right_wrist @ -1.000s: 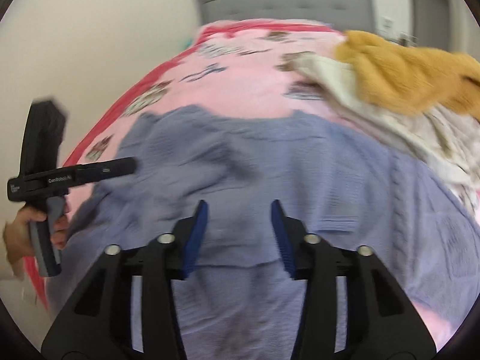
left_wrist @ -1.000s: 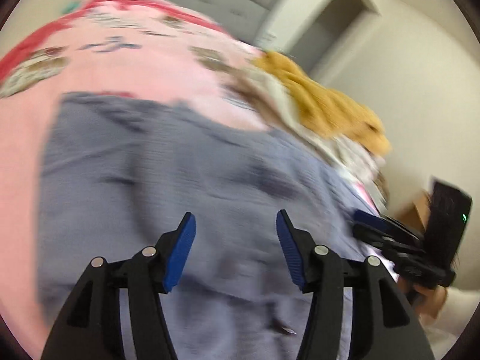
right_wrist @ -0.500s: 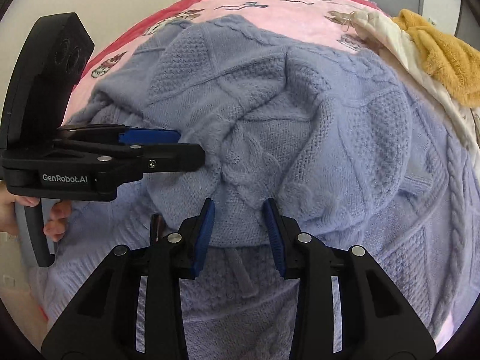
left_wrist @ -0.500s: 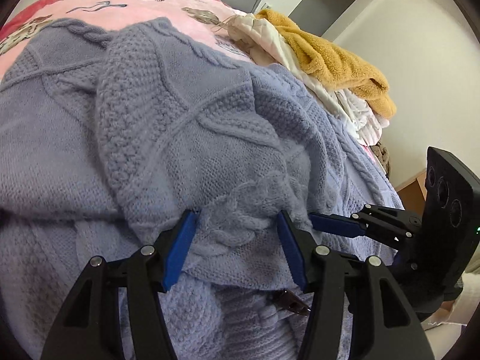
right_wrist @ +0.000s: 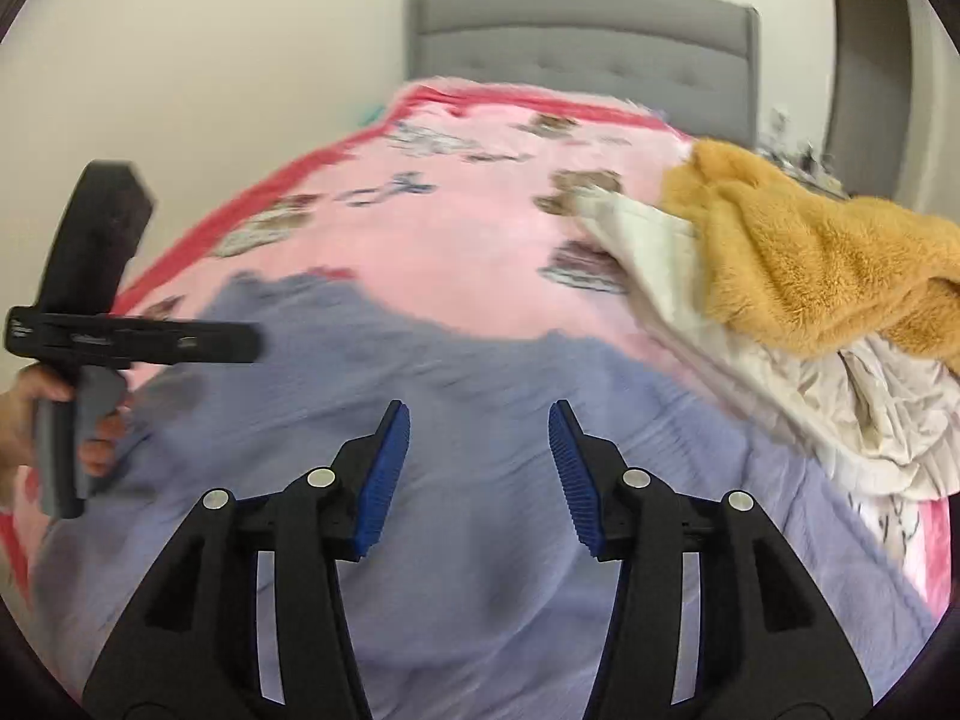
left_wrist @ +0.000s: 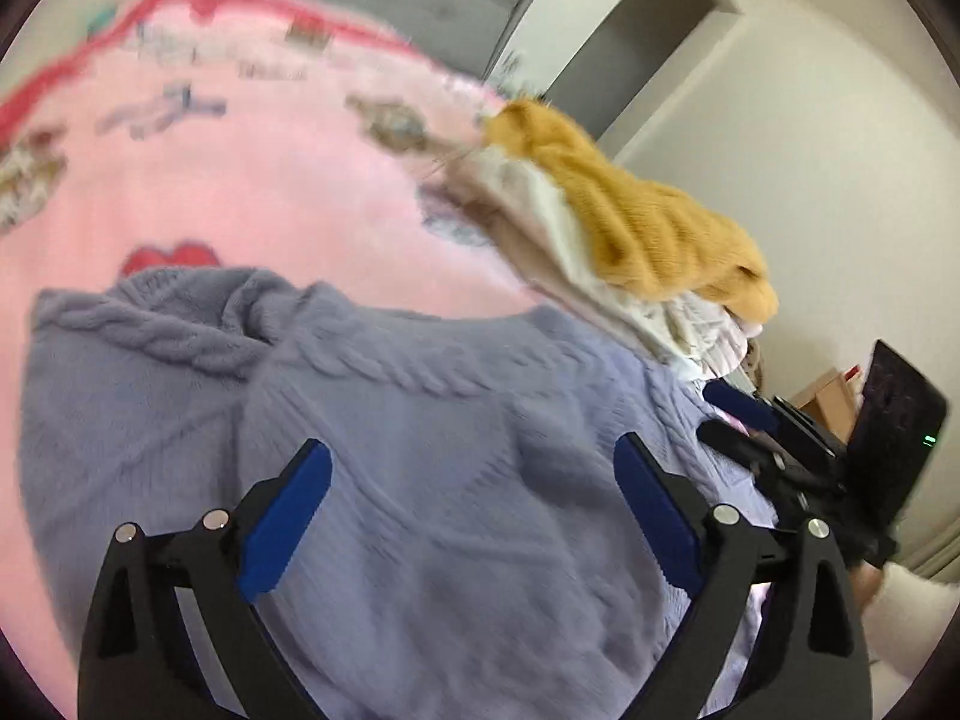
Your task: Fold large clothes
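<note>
Left wrist view: we have the left gripper [left_wrist: 474,516] with its jaws wide apart, nothing between them, hovering over the lavender cable-knit sweater [left_wrist: 420,480]. The sweater lies on the pink blanket [left_wrist: 252,192], already doubled over on itself, with a rounded folded edge toward the far side. The frame is motion-blurred, so we can't tell whether the pads touch the knit. The right gripper [left_wrist: 756,438] shows at the right edge of the sweater; its jaws look parted there. A pile of other clothes [left_wrist: 648,252], mustard on top of cream, sits beyond, touching the sweater's far right edge.

Right wrist view: the right gripper [right_wrist: 480,474] has its jaws apart, empty, above the sweater [right_wrist: 480,570]. The left gripper [right_wrist: 144,342] is over the sweater's left side, seen side-on. The grey headboard [right_wrist: 576,48] is at the far end.

We judge we're between folds: one fold looks laid, both tools free. The next move likely calls for each gripper to drop to a near edge or side of the sweater, pinch through both layers, and carry it across evenly so the bulky knit doesn't bunch.
</note>
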